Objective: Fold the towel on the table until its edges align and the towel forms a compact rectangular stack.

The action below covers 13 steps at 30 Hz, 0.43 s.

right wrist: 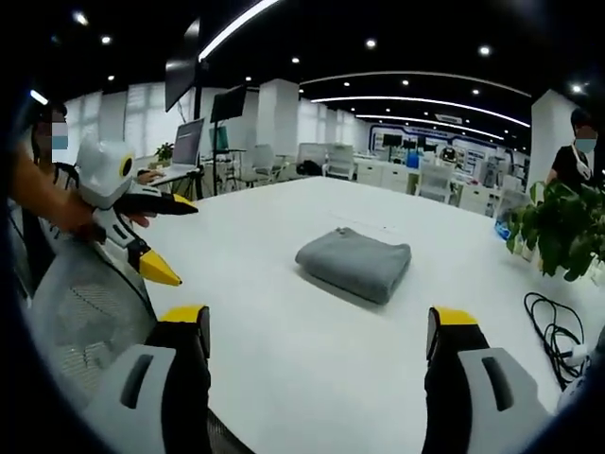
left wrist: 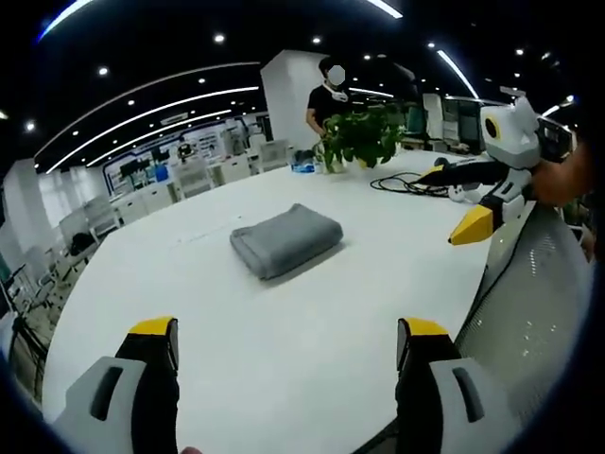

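A grey towel [left wrist: 286, 239] lies folded into a thick rectangular stack near the middle of the white table [left wrist: 284, 359]. My left gripper [left wrist: 286, 331] is open and empty, held above the near table edge, well short of the towel. The right gripper view has the same towel [right wrist: 355, 262] ahead, with my right gripper [right wrist: 319, 317] open and empty in front of it. Each gripper appears in the other's view, held in a hand off to the side: the right gripper [left wrist: 473, 225] and the left gripper [right wrist: 159, 270], both away from the towel.
A potted plant [left wrist: 364, 137] stands at the table's far side, with black cables [left wrist: 406, 182] and a white plug beside it. A mesh chair back [left wrist: 529, 293] is close at the near edge. A person [left wrist: 328, 99] stands behind the plant. A laptop [right wrist: 186, 144] sits on another desk.
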Tool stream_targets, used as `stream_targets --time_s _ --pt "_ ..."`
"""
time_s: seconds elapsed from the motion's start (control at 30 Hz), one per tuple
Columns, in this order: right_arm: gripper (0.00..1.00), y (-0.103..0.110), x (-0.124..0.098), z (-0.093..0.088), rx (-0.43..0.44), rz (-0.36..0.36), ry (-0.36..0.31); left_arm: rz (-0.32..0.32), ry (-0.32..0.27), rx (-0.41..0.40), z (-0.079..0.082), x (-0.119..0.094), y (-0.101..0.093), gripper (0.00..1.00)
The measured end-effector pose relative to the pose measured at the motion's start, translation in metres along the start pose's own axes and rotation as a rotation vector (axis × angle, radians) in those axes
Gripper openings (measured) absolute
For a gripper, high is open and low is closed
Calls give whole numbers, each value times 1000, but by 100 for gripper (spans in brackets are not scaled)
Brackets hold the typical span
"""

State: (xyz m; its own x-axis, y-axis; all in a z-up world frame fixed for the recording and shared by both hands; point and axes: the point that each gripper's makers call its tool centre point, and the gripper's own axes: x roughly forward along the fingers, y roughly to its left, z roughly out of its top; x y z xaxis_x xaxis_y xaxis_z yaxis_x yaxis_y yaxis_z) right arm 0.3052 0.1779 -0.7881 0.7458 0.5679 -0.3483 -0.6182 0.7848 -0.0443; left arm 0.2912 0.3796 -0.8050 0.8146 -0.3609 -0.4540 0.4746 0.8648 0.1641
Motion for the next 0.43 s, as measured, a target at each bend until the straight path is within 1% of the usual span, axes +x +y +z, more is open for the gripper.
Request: stream_targets --time_s 0.1,0.17,0.27,0.33,0.43 --pt "97 -4 0 -5 17 -18 16 1 -11 -19 1 -2 0 99" --pt "96 -7 2 -6 17 -23 18 1 -19 -7 2 -1 -1 98" --pt "96 -8 4 -12 37 -20 41 -6 -10 11 -1 0 -4 98" --pt "95 -3 2 -10 21 -28 44 -7 -15 16 -1 0 -4 98" --pt "95 -3 4 -8 0 -23 31 -9 -17 26 -2 -2 -5 98"
